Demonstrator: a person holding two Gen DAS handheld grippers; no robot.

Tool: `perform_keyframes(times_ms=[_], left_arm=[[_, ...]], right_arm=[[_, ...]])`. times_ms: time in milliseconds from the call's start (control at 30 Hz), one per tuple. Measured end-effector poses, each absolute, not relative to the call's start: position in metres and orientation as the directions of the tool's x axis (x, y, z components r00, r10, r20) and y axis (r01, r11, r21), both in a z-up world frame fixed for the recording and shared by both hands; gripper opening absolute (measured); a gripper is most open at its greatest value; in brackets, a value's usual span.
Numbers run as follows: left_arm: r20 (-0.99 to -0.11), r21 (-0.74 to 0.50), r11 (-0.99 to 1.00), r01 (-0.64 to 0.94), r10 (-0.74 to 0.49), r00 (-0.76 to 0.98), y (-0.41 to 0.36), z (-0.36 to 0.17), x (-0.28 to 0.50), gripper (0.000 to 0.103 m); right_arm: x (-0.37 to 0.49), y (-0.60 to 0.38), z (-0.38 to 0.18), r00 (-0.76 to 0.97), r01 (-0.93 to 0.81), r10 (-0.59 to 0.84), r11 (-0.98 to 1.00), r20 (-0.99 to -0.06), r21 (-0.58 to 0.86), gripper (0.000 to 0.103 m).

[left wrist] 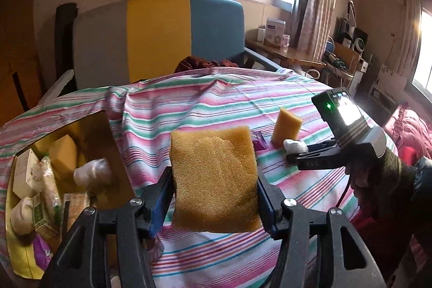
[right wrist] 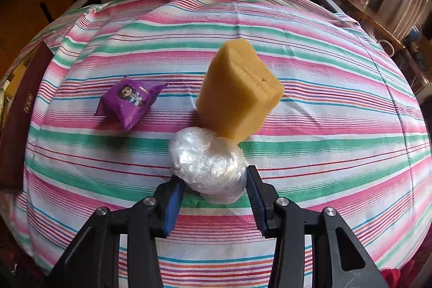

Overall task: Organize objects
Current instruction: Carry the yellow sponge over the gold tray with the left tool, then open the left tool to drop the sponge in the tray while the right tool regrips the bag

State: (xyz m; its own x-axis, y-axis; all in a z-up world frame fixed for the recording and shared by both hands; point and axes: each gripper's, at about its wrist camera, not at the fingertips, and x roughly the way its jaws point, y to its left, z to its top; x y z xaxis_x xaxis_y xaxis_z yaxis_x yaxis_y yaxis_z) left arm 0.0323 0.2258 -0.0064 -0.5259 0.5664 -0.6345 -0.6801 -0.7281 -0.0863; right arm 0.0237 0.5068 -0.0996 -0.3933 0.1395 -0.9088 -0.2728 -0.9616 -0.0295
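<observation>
My left gripper (left wrist: 214,180) is shut on a flat yellow sponge (left wrist: 214,180) and holds it above the striped cloth (left wrist: 216,104). To its left stands an open box (left wrist: 81,131) with several items inside, among them a white wrapped ball (left wrist: 93,172). My right gripper (right wrist: 214,180) is shut on a plastic-wrapped white ball (right wrist: 208,163), which rests against a second yellow sponge block (right wrist: 237,91) standing on the cloth. A purple snack packet (right wrist: 132,100) lies left of that block. The right gripper also shows in the left wrist view (left wrist: 293,146).
The striped cloth (right wrist: 324,126) covers a rounded surface. A grey, yellow and blue chair back (left wrist: 156,37) stands behind it. A wooden side table (left wrist: 286,50) with boxes stands far right. The box's dark edge (right wrist: 24,104) shows at the left.
</observation>
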Motion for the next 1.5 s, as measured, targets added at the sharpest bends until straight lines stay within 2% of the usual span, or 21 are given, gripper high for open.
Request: perform_keyframes(times_ms=[133, 167, 200, 400, 467, 500, 533, 567, 767, 833, 1033, 1200, 1267, 1333, 1367, 1500], left_arm=[[-0.633, -0.102, -0.742, -0.663, 0.562, -0.532, 0.213, -0.004, 0.027, 0.057], [-0.634, -0.107, -0.746, -0.657, 0.56, -0.533, 0.21, -0.004, 0.026, 0.057], [-0.636, -0.113, -0.752, -0.649, 0.557, -0.534, 0.206, -0.004, 0.024, 0.057], [-0.637, -0.141, -0.793, -0.593, 0.531, -0.559, 0.177, -0.006, 0.011, 0.057], [-0.638, -0.153, -0.804, -0.575, 0.524, -0.564, 0.169, -0.006, 0.006, 0.057], [-0.637, -0.162, -0.807, -0.568, 0.525, -0.565, 0.166, -0.006, 0.004, 0.057], [-0.634, -0.168, -0.812, -0.56, 0.523, -0.569, 0.161, -0.006, 0.003, 0.057], [-0.633, -0.167, -0.817, -0.552, 0.518, -0.575, 0.157, -0.006, 0.003, 0.057], [-0.633, -0.182, -0.834, -0.521, 0.505, -0.587, 0.138, -0.006, -0.003, 0.057], [-0.634, -0.187, -0.838, -0.512, 0.501, -0.589, 0.13, -0.006, -0.005, 0.057], [-0.649, -0.201, -0.87, -0.45, 0.463, -0.604, 0.096, -0.009, -0.011, 0.057], [-0.664, -0.211, -0.911, -0.355, 0.4, -0.632, 0.056, -0.013, -0.017, 0.057], [-0.673, -0.223, -0.925, -0.307, 0.374, -0.637, 0.038, -0.017, -0.02, 0.057], [-0.692, -0.239, -0.937, -0.257, 0.35, -0.632, 0.021, -0.025, -0.025, 0.057], [-0.703, -0.251, -0.939, -0.236, 0.344, -0.622, 0.015, -0.029, -0.027, 0.057], [-0.732, -0.311, -0.935, -0.169, 0.349, -0.585, 0.0, -0.043, -0.039, 0.057]], right_arm=[[0.025, 0.504, -0.101, -0.385, -0.274, 0.155, -0.96, -0.91, -0.047, 0.044], [0.026, 0.504, -0.102, -0.381, -0.277, 0.159, -0.96, -0.911, -0.052, 0.04], [0.025, 0.505, -0.104, -0.374, -0.278, 0.144, -0.96, -0.916, -0.037, 0.031], [0.026, 0.505, -0.104, -0.377, -0.28, 0.138, -0.959, -0.916, -0.03, 0.032], [0.026, 0.507, -0.103, -0.381, -0.288, 0.126, -0.958, -0.916, -0.012, 0.034], [0.026, 0.508, -0.103, -0.381, -0.292, 0.112, -0.956, -0.918, 0.004, 0.042], [0.027, 0.508, -0.103, -0.383, -0.296, 0.109, -0.955, -0.917, 0.01, 0.053], [0.028, 0.508, -0.101, -0.388, -0.3, 0.112, -0.954, -0.915, 0.011, 0.057], [0.03, 0.51, -0.088, -0.455, -0.303, 0.073, -0.95, -0.887, 0.077, 0.063], [0.03, 0.507, -0.085, -0.474, -0.285, 0.06, -0.955, -0.879, 0.088, 0.067], [0.024, 0.5, -0.077, -0.52, -0.256, 0.085, -0.965, -0.85, 0.06, 0.068], [0.005, 0.486, -0.088, -0.486, -0.193, 0.129, -0.981, -0.864, -0.038, 0.062], [-0.001, 0.483, -0.095, -0.462, -0.183, 0.166, -0.979, -0.871, -0.089, 0.053], [-0.003, 0.485, -0.098, -0.46, -0.176, 0.16, -0.98, -0.873, -0.087, 0.039], [-0.004, 0.486, -0.099, -0.455, -0.179, 0.162, -0.98, -0.876, -0.088, 0.035], [-0.007, 0.484, -0.104, -0.446, -0.17, 0.161, -0.981, -0.88, -0.093, 0.03]])
